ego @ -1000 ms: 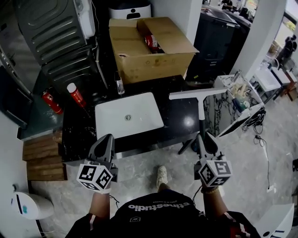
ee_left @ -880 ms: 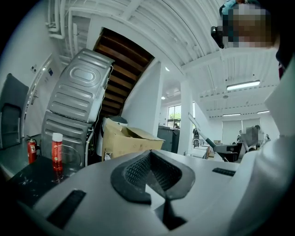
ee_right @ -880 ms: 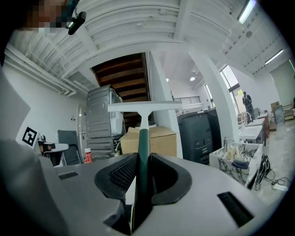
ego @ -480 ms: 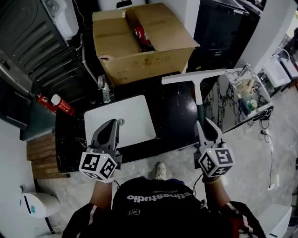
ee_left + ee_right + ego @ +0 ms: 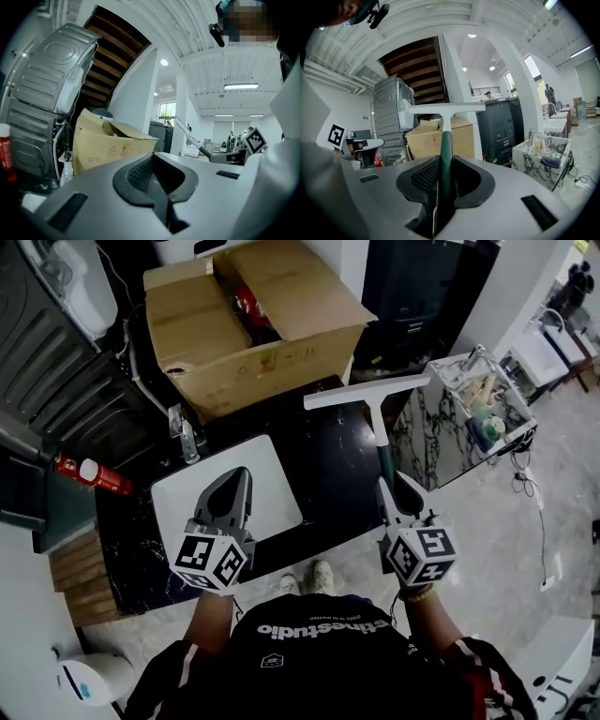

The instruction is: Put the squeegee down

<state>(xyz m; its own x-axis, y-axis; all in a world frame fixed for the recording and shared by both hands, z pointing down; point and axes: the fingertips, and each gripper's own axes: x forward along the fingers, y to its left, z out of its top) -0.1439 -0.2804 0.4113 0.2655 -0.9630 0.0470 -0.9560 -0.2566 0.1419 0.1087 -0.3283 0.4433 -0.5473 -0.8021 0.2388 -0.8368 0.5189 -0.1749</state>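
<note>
Nearest in the head view is the person's dark shirt (image 5: 319, 662), with one shoe (image 5: 323, 576) on the grey floor (image 5: 487, 549) just beyond it, and both arms reach forward from there. The left gripper (image 5: 238, 474) has its jaws pressed together with nothing between them, and it hangs over the near part of the white sink (image 5: 277, 493). The right gripper (image 5: 395, 486) is clenched on the squeegee (image 5: 374, 420). In the right gripper view its pads press on either side of the dark green handle, which runs straight out from the jaws to a white blade set crosswise at the far end. In the head view the squeegee is carried above the right part of the black counter (image 5: 328, 465), right of the sink, with the handle over the near edge and the blade towards the far right corner. At the sink's far left corner stands a small clear bottle (image 5: 188, 441). Further left, near the counter's left edge, is a red can (image 5: 89, 474) with a white cap. Right of the counter a marble-patterned tray (image 5: 441, 442) holds small items. Beyond the counter sits an open cardboard box (image 5: 272, 357) with something red inside. A dark ribbed appliance (image 5: 66, 381) stands to its left and a black cabinet (image 5: 422, 287) to its far right.
</note>
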